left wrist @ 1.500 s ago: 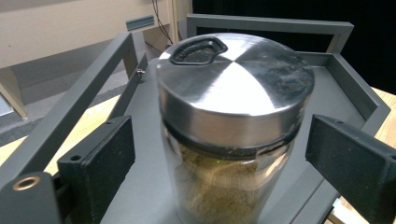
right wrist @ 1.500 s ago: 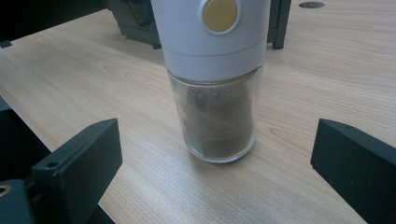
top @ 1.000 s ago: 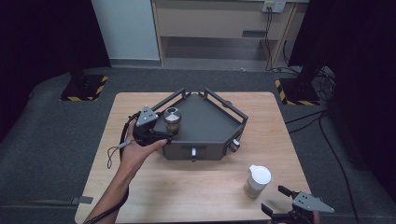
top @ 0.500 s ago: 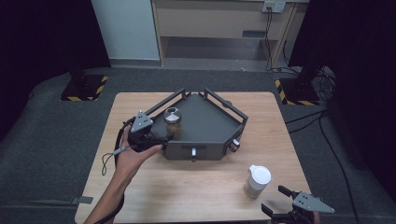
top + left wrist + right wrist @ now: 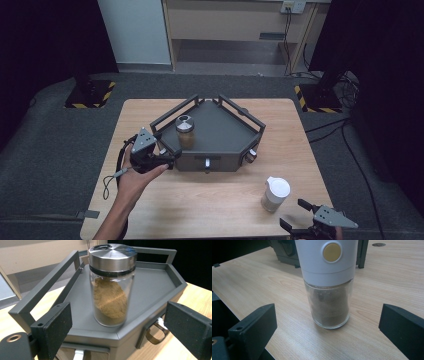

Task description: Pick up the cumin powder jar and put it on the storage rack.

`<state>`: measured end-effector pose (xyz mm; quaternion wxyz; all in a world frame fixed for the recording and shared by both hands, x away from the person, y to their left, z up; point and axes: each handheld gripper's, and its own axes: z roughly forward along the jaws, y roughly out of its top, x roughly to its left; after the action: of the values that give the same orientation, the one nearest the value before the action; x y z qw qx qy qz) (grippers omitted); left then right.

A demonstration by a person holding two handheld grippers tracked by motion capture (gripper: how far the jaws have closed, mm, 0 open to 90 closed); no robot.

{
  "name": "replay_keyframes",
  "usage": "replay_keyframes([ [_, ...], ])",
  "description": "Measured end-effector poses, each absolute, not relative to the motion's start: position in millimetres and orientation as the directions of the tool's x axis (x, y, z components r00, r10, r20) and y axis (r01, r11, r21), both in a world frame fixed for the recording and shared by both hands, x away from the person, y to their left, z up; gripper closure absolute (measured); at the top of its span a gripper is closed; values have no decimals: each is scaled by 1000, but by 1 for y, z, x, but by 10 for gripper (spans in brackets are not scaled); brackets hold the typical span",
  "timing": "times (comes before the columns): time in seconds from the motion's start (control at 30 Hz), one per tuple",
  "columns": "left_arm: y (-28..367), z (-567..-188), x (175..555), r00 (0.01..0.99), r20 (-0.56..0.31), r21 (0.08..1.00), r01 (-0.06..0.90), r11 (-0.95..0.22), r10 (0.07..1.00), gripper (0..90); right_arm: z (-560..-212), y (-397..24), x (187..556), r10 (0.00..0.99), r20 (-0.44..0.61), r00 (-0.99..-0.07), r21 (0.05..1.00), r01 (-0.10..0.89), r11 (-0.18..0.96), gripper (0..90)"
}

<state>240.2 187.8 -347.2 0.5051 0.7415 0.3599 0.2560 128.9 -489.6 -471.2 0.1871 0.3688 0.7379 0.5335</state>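
Left gripper point(image 5: 117, 332) jaws spread, empty | just ahead: steel-lidded glass jar of brown powder point(image 5: 112, 283) upright on grey angular metal tray point(image 5: 227, 132) | right gripper point(image 5: 328, 333) jaws spread, empty | ahead: white-capped glass grinder point(image 5: 328, 282) standing on pale wooden surface point(image 5: 220, 200)

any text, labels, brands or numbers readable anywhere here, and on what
None can be read.
Glass jar with steel lid, holding brown powder: no label.
White-topped glass grinder: a plain yellow round button, no lettering.
Dark grey metal tray: no markings visible.
Black-and-yellow striped floor bases: hazard stripes, no words.
White wall socket at the top of the high view: too small to read.
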Motion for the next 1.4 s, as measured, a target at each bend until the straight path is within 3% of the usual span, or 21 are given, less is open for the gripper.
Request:
replay_keyframes([
  [1.4,219,-392,143,533,-48,937,318,-148,844,53,-470,-489,127,745,115,-657,927,340,157,17],
])
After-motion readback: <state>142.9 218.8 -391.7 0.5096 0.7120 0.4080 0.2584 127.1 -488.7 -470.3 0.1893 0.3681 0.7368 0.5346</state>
